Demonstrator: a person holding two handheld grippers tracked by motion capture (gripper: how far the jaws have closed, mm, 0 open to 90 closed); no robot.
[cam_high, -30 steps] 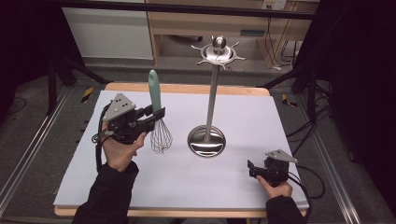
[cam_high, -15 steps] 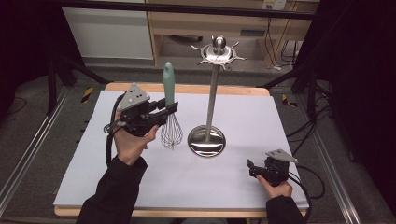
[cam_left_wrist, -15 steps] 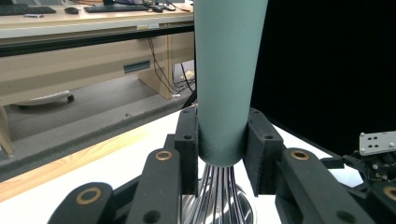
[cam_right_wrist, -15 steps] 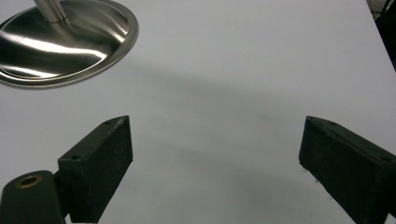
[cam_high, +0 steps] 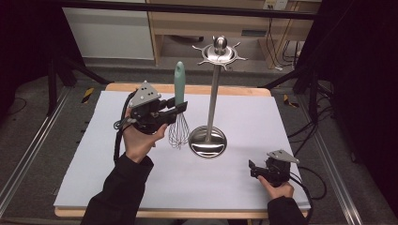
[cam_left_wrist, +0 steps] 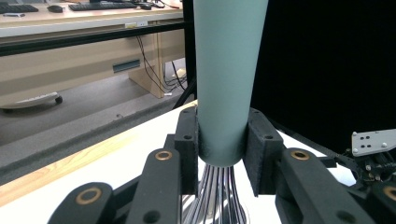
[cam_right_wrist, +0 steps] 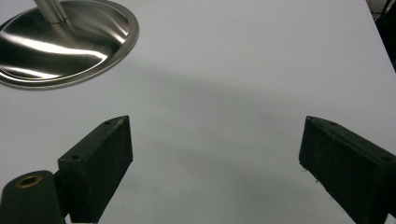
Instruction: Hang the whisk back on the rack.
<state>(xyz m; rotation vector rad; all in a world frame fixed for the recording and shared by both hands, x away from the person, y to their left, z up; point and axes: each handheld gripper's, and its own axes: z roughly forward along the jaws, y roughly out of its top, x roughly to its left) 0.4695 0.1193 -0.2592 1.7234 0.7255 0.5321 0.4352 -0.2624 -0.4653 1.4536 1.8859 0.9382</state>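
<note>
Your left gripper (cam_high: pixel 180 108) is clamped on the whisk (cam_high: pixel 179 110), its jaws pinching the bottom of the mint-green handle just above where the wires begin; the whisk hangs upright, wires down, clear of the white table (cam_high: pixel 94 154) and just to the left of the steel stand (cam_high: pixel 213 89); I take the step to be hanging it on one of the hooks around the crown of the stand; keep the grip firm so the smooth, tapered handle cannot slide, and lift straight up until the handle's top clears the hooks; whether the handle has a hanging hole I cannot tell, so check that before you commit; approach slowly, since a knock could rock the stand on its round base (cam_right_wrist: pixel 65 42); your right gripper (cam_right_wrist: pixel 215 172) rests wide open and empty near the table's front right corner, free to steady that base
</note>
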